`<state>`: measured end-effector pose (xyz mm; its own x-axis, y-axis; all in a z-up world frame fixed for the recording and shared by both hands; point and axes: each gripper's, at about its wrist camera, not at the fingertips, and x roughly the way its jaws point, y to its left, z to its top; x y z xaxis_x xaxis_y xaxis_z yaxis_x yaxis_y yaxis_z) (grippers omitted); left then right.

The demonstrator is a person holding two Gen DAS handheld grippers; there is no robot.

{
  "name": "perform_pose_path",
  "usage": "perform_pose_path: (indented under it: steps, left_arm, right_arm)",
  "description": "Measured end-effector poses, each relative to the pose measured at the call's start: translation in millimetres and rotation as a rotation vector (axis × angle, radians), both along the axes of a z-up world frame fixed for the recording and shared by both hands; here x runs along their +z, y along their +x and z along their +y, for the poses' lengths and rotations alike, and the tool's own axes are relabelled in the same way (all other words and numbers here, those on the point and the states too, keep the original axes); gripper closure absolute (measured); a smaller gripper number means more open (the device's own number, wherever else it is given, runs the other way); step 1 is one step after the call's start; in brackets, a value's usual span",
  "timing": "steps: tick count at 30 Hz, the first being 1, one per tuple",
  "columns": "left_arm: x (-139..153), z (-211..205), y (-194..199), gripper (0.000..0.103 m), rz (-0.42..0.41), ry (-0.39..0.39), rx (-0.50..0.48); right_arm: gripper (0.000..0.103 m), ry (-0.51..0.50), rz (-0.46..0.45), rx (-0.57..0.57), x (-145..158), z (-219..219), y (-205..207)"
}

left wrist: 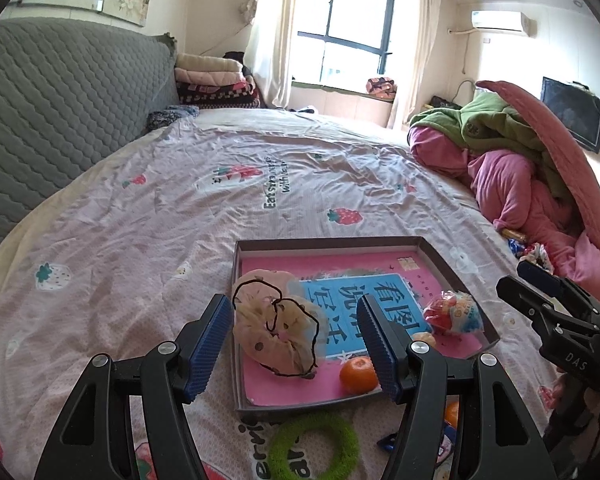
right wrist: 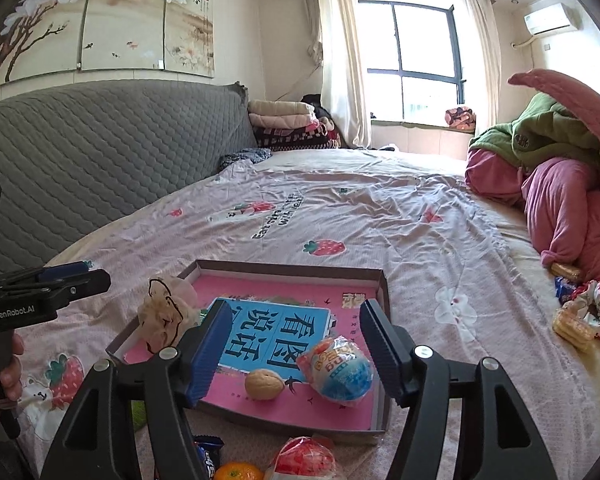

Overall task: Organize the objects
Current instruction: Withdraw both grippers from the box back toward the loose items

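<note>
We hold both grippers above the bed with nothing gripped, the left gripper spread wide over the scrunchie and the right gripper released over the wrapped snack, so for the next pick we should drop straight onto one loose item, such as the green ring at the lower centre of the left view, and lift it clear of the box wall. The shallow box in mid-frame holds the scrunchie, a walnut, a tangerine and the wrapped snack
</note>
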<state>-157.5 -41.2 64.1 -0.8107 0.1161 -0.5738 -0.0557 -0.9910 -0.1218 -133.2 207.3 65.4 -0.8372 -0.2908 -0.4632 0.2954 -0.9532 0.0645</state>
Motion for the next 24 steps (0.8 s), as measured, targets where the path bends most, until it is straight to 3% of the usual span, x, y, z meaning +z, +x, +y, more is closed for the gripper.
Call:
perform_pose_path:
  steps: [10, 24]
  left_arm:
    - [10.9, 12.8, 27.6, 0.036, 0.025, -0.022, 0.004]
    - [11.7, 42.5, 57.8, 0.036, 0.019, -0.052, -0.022]
  right_arm:
    - [0.036, -0.004, 0.019, -0.012, 11.6, 7.2, 17.0]
    - [0.032, -0.027, -0.009, -0.055, 3.3, 25.9, 39.1]
